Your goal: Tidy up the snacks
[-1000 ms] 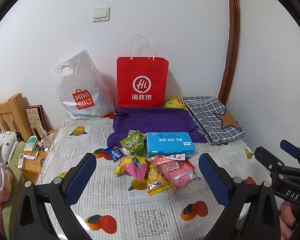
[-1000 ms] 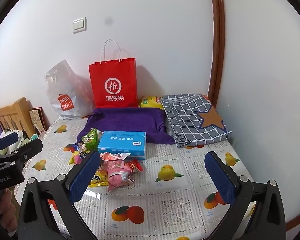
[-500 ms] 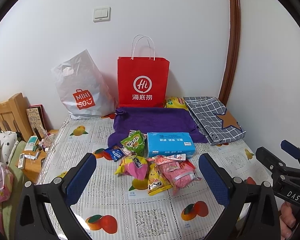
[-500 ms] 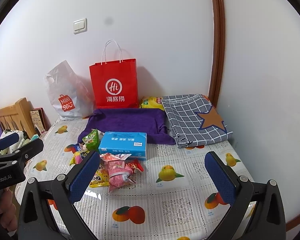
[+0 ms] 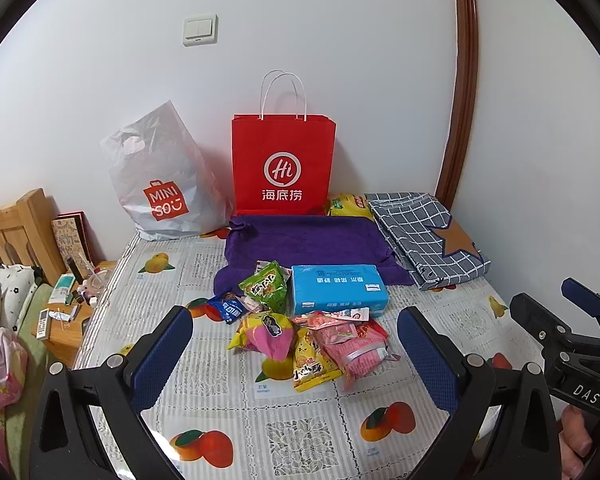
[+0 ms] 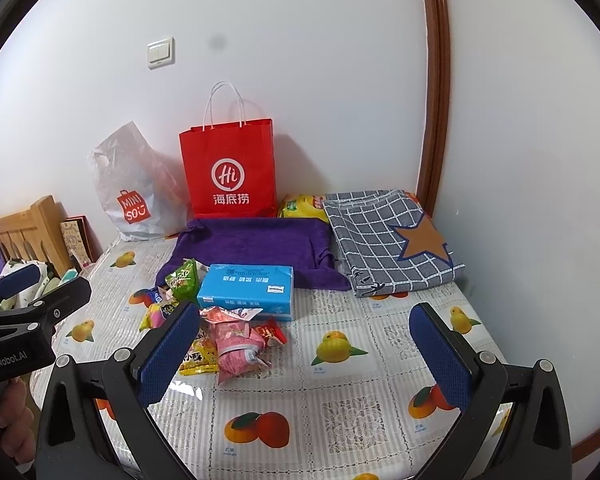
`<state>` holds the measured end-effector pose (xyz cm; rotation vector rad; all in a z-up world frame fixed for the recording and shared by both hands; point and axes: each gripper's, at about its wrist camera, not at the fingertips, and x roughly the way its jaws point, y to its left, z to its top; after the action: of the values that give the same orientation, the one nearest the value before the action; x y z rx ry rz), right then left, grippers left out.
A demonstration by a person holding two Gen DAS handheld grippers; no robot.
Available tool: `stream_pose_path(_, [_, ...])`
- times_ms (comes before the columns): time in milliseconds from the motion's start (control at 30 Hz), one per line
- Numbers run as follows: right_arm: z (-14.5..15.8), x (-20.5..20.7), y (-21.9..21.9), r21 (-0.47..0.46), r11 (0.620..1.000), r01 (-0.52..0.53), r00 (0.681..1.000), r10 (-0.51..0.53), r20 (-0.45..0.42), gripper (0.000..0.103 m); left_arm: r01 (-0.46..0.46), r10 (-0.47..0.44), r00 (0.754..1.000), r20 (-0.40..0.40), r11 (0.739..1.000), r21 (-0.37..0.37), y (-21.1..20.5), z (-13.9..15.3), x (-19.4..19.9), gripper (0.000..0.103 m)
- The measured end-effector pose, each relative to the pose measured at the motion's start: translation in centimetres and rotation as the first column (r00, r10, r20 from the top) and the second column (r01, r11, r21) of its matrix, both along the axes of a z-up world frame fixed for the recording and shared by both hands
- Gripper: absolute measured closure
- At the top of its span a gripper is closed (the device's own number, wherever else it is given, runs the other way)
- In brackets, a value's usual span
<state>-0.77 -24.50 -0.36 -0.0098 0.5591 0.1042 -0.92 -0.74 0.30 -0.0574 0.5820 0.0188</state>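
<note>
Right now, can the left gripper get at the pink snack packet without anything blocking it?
Probably yes. The left gripper is open and empty, the pink snack packet lies on top at the pile's near edge, and only bare tablecloth lies between.

Two bags (image 5: 283, 168), one blue box (image 5: 338, 290), seven snack packets (image 5: 310, 364).

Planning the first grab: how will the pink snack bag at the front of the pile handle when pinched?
The pink snack bag looks crinkled and soft, so probably floppy and light. Its glossy wrapper may slip. It overlaps the yellow packet, so lifting may drag that.
</note>
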Motion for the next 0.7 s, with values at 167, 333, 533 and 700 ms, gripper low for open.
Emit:
stream_pose_path(167, [0.08, -0.18, 0.15, -0.001, 1.0, 0.001, 1.0, -0.001, 0.005, 0.0, 0.003, -0.003, 1.0, 0.0, 1.0, 0.001, -0.25, 0.07, 0.04, 0.0])
stream_pose_path(333, [0.1, -0.25, 0.14, -0.001, 1.0, 0.001, 1.0, -0.001, 0.005, 0.0, 0.003, -0.003, 1.0, 0.002, 1.0, 0.002, -0.37, 0.08, -0.05, 0.0])
stream_pose_path(533, [0.2, -0.35, 0.16, -0.001, 1.0, -0.001, 1.0, 0.001, 0.009, 0.0, 0.001, -0.001, 1.0, 0.002, 1.0, 0.006, -0.41, 0.21, -0.04, 0.0])
stream_pose_path(700, [0.41, -0.3, 0.15, 0.008, 1.0, -0.002, 1.0, 0.002, 0.013, 0.0, 0.006, -0.006, 1.0, 0.003, 1.0, 0.011, -0.38, 0.33, -0.01, 0.0])
